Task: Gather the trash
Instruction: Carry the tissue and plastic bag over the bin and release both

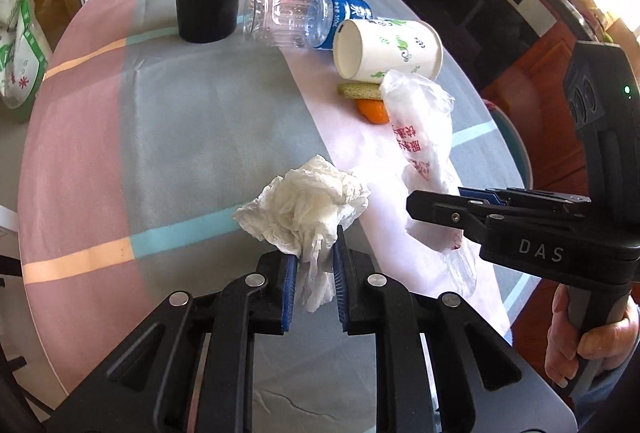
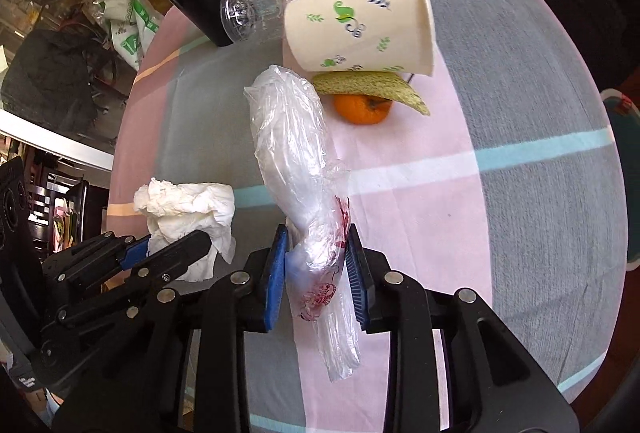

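Pickup step: left claw (image 1: pixel 316 265) clamped on crumpled tissue (image 1: pixel 308 201), right claw (image 2: pixel 316 273) clamped on plastic bag (image 2: pixel 296 153); next, carry both to a bin, none identifiable here.

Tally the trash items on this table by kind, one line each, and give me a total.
Crumpled tissue, gripped by the left gripper: 1
Plastic bag, gripped by the right gripper: 1
Paper cup, lying on its side: 1
Clear plastic bottle, lying down: 1
Melon rind: 1
Orange fruit: 1
Total: 6
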`<state>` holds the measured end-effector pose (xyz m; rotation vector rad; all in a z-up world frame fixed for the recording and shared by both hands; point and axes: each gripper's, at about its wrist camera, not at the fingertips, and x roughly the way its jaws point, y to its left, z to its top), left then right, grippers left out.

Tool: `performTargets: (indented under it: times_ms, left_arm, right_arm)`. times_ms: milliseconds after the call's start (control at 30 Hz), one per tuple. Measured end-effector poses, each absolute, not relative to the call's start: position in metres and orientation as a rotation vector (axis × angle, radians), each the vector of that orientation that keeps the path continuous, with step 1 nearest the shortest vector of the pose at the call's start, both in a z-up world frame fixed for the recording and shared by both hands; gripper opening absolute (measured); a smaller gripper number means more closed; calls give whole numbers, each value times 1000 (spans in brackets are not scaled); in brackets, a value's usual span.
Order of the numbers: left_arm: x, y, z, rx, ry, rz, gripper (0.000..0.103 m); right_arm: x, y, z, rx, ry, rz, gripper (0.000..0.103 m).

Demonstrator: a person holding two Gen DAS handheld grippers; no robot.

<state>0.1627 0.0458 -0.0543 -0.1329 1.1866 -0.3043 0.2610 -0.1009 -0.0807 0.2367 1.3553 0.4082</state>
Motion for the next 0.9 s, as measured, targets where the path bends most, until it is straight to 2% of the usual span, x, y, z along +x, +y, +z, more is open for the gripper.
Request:
performTargets:
  times_ms: [367,900]
  left_arm:
    - [154,-23,-32,-46,1170,-351,17]
    - [187,-160,-19,113,1156,-451,17]
  right_arm:
    - [240,-178,-82,389,1311,345,27]
    - [238,-325,-88,587,1216,207,27]
